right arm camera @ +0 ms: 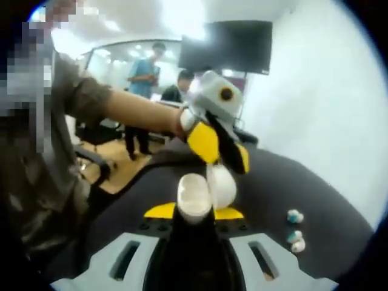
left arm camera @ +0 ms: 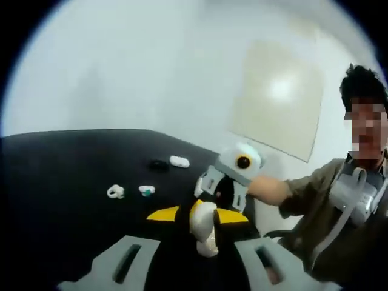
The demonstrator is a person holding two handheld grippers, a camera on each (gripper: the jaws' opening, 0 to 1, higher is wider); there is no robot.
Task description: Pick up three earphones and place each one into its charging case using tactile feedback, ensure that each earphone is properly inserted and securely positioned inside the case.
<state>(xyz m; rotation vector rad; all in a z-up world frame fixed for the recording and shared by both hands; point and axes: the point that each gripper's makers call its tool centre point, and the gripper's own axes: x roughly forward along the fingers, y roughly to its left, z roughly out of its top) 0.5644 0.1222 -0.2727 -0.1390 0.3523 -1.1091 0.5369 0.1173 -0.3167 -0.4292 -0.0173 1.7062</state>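
Left claw [left arm camera: 200, 257]: my grey, slotted jaws stand spread, pinching nothing.
Earphones [left arm camera: 115, 191]: small glossy white buds, I see them left of and beyond my left claw on the matte black table [left arm camera: 54, 176].
Charging case [right arm camera: 195, 199]: smooth white shell, lid open, pinched in my right claw [right arm camera: 195, 213].
Screen [right arm camera: 233, 45]: dark, on the wall beyond.

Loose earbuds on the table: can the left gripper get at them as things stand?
Probably yes, once it leaves the white case: the earbuds lie uncovered on the table, aside from the right gripper.
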